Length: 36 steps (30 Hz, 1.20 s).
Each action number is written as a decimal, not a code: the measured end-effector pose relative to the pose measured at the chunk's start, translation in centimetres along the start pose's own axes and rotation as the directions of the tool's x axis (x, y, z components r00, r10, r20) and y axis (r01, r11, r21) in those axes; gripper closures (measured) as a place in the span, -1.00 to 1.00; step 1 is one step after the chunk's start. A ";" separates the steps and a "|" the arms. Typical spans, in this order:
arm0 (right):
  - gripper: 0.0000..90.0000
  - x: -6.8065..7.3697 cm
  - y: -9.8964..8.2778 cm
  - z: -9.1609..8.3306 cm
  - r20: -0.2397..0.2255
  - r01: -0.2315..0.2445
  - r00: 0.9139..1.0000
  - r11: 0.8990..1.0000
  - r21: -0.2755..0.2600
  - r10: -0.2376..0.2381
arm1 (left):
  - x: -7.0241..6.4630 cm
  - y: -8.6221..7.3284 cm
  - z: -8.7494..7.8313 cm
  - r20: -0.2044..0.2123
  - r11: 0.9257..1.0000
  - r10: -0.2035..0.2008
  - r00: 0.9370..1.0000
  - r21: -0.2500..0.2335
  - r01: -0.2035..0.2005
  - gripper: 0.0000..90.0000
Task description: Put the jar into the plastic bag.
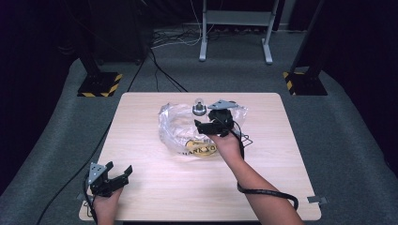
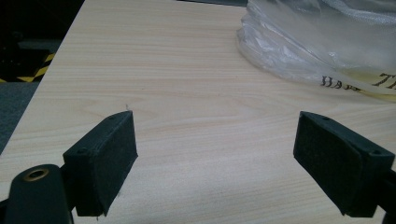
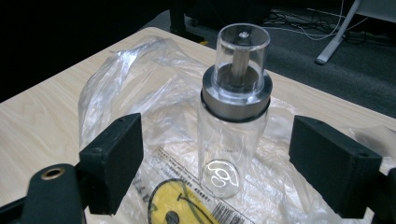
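Note:
A clear glass bottle (image 3: pixel 232 126) with a metal collar and clear cap stands upright on a crumpled clear plastic bag (image 3: pixel 140 88) printed with a yellow smiley face. In the high view the bottle (image 1: pixel 199 108) sits at the bag's (image 1: pixel 176 129) far side, mid-table. My right gripper (image 3: pixel 217 161) is open, its jaws wide on either side of the bottle without touching it; from above the right gripper (image 1: pixel 211 125) hovers just near of the bottle. My left gripper (image 1: pixel 117 173) rests open at the table's near left corner, with bare wood between its jaws (image 2: pixel 215 154).
The light wooden table (image 1: pixel 155 183) stands on grey carpet. Black cables trail off the gripper across the table's right side (image 1: pixel 263 192) and over the floor at left. A metal stand (image 1: pixel 234 28) and two weighted black bases are beyond the far edge.

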State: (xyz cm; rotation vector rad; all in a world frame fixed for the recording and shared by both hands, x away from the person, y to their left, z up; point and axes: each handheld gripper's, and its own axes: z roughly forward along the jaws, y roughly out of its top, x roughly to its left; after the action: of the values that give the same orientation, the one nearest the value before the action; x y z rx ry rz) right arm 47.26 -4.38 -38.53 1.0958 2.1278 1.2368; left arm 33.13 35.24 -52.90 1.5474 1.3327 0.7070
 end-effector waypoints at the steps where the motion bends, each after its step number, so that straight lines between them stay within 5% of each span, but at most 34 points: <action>1: -0.62 0.0 -0.2 -0.2 -0.005 -0.002 1.000 1.000 0.000 0.002 | 0.0 0.0 0.0 -0.001 1.000 0.002 1.000 -0.001 -0.002 -0.71; 21: -0.64 0.1 -4.2 -4.6 -0.077 0.044 0.996 0.998 -0.050 -0.048 | -0.2 0.0 0.0 -0.009 1.000 0.019 1.000 0.003 -0.019 -0.71; 27: -0.64 0.1 -5.7 -5.7 -0.052 0.081 0.995 0.995 -0.058 -0.084 | -0.3 0.0 0.0 -0.010 1.000 0.021 1.000 0.004 -0.021 -0.71; 36: -0.64 -0.9 -8.0 -7.6 -0.052 0.040 0.998 0.996 -0.077 -0.044 | -0.3 0.0 0.0 -0.011 1.000 0.021 1.000 0.005 -0.021 -0.71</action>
State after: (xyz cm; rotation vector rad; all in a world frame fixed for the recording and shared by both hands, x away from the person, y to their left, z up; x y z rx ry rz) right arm 39.13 -11.27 -41.67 0.9918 2.1136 1.3303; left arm 33.10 34.96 -52.88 1.5655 1.3283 0.7271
